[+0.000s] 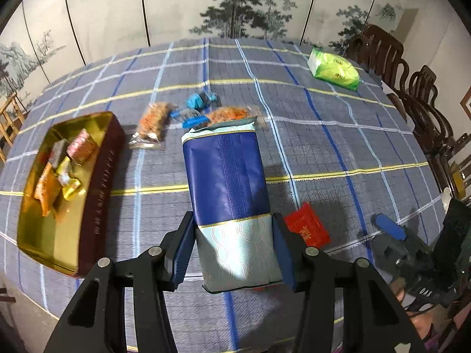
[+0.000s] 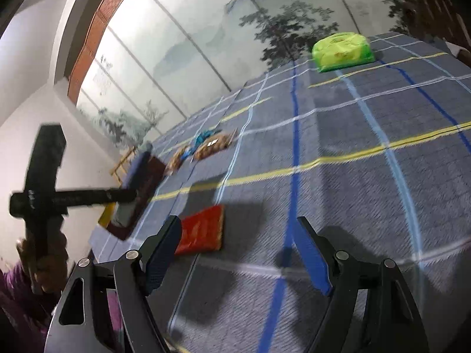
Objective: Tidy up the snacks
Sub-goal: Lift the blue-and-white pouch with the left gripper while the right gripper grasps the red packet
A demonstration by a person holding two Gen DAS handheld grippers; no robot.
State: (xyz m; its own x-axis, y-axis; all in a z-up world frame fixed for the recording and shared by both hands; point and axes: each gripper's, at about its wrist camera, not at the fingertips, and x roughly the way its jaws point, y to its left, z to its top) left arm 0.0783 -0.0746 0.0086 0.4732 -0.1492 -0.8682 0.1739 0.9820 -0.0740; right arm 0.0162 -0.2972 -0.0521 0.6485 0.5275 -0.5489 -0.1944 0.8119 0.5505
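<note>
Clamped between the blue pads of my left gripper (image 1: 235,253) is one long blue-and-pale snack packet (image 1: 229,194), held above the checked tablecloth (image 1: 353,153) with its far end pointing away from me. Just beside its lower right edge lies one red packet (image 1: 307,225), flat on the cloth; my right wrist camera shows it partly behind the left finger. To my left I see one gold tin (image 1: 97,176) with dark red walls, holding what I count as roughly five small wrapped snacks (image 1: 63,170), though motion blur makes the count unsure. Beyond the blue packet I count two clear bags of orange snacks (image 1: 154,123), with blue-wrapped pieces (image 1: 201,101) between them; the far bag is partly hidden by the packet's top edge, and I cannot count the blue pieces. One green packet (image 1: 334,69) sits well apart near the table's far right edge.

My right gripper (image 2: 238,253) has its jaws wide apart with nothing between them, low over the cloth. Dark wooden chairs (image 1: 394,58) line the right side, cut off by the frame.
</note>
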